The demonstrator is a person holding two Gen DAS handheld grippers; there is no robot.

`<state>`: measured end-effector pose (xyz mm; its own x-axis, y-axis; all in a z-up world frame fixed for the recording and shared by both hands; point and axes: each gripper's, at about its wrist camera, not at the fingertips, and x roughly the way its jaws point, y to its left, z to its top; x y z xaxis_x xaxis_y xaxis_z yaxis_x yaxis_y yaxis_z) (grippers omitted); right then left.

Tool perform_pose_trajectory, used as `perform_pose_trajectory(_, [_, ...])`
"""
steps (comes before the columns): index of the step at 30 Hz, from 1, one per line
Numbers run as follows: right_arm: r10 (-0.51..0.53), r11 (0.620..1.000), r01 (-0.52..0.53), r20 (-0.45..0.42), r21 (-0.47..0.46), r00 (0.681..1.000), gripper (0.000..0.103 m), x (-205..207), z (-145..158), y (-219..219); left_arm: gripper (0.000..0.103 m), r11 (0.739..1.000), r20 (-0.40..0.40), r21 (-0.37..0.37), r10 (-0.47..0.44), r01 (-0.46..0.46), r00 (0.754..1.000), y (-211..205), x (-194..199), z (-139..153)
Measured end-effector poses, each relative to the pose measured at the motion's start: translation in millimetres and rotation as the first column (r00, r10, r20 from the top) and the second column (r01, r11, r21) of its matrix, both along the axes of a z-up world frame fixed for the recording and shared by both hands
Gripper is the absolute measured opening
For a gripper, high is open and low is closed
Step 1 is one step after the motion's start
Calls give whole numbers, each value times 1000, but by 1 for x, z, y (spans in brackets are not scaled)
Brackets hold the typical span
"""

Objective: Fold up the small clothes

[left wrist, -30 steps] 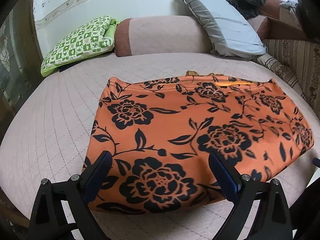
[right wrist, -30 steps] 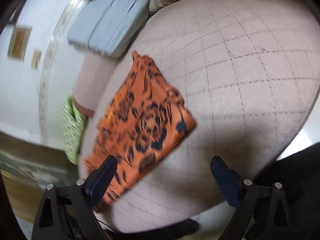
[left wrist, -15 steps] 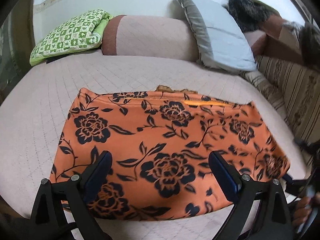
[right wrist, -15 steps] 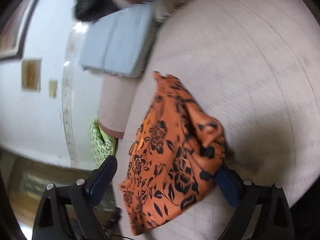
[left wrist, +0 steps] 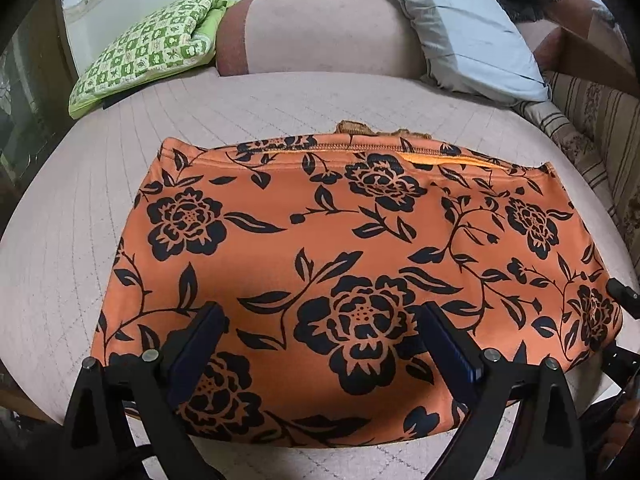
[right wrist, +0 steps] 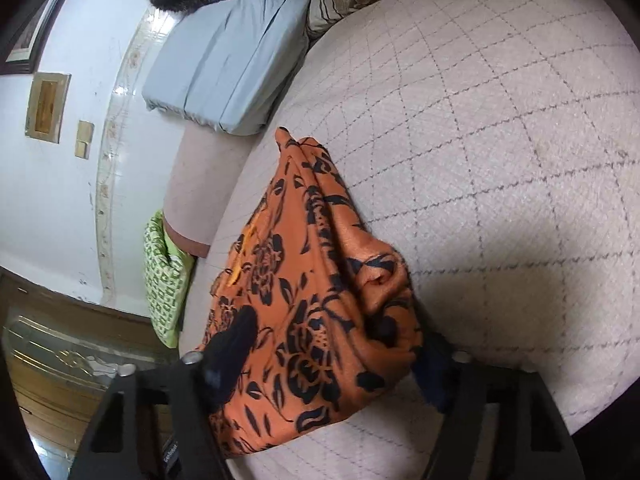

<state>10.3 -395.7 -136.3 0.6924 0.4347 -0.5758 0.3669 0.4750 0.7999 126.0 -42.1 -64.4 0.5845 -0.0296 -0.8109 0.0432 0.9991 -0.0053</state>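
An orange garment with black flowers (left wrist: 340, 248) lies flat on a pink quilted sofa seat (left wrist: 72, 248), folded once, its waistband at the far side. My left gripper (left wrist: 320, 340) is open and hovers over the garment's near edge, one finger on each side of a large flower. In the right wrist view the garment's (right wrist: 312, 280) right end is bunched up and lies between my right gripper's (right wrist: 332, 356) wide-spread fingers. The cloth covers part of the right finger (right wrist: 434, 372), so I cannot tell if it grips.
A green checked cushion (left wrist: 148, 48) and a pink bolster (left wrist: 328, 32) lie at the back. A grey pillow (left wrist: 472, 36) leans at the back right beside a striped cushion (left wrist: 600, 120). The seat's front edge is just below the grippers.
My left gripper has moved closer over the garment's near edge. My right gripper has swung in onto the garment's right end, and that end is now bunched between its fingers.
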Motion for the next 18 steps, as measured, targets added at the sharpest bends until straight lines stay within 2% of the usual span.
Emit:
perform_pose_trajectory(3, [9,999,-9,-4,-43,1000,61,-2,4,0,97,1000,1,13,-6,6,1000,-2,2,2])
perform_pose_trajectory(7, [-9,993,14,48,-117,999,62,-10,24,1,97,1000,58,6,-6,5,998,-1,-2,12])
perform_pose_trajectory(9, [-6,993,6,1,-120,1000,88,-6,14,3,97,1000,65,13,-11,11,998,-3,0,6])
perform_pose_trajectory(10, [2,993,-3,-10,-114,1000,88,-4,8,4,97,999,38,24,-23,22,999,-5,4,-4])
perform_pose_trajectory(12, [26,990,-25,3,-138,1000,88,-2,13,8,100,995,-67,92,-43,49,997,-13,15,-35])
perform_pose_trajectory(13, [44,988,-43,5,-149,999,87,0,16,10,99,995,-16,91,-41,42,999,-13,12,-31])
perform_pose_trajectory(14, [54,988,-52,11,-148,998,76,1,19,11,97,995,-21,87,-36,38,999,-13,12,-26])
perform_pose_trajectory(15, [66,987,-63,12,-145,998,61,1,21,13,92,997,-47,62,-41,43,998,-13,12,-19])
perform_pose_trajectory(17, [77,981,-76,3,-177,997,51,2,23,17,91,998,3,15,-68,68,998,-10,3,-1])
perform_pose_trajectory(18, [83,980,-83,-10,-180,997,51,3,21,18,92,997,57,27,-78,76,995,-8,-6,6])
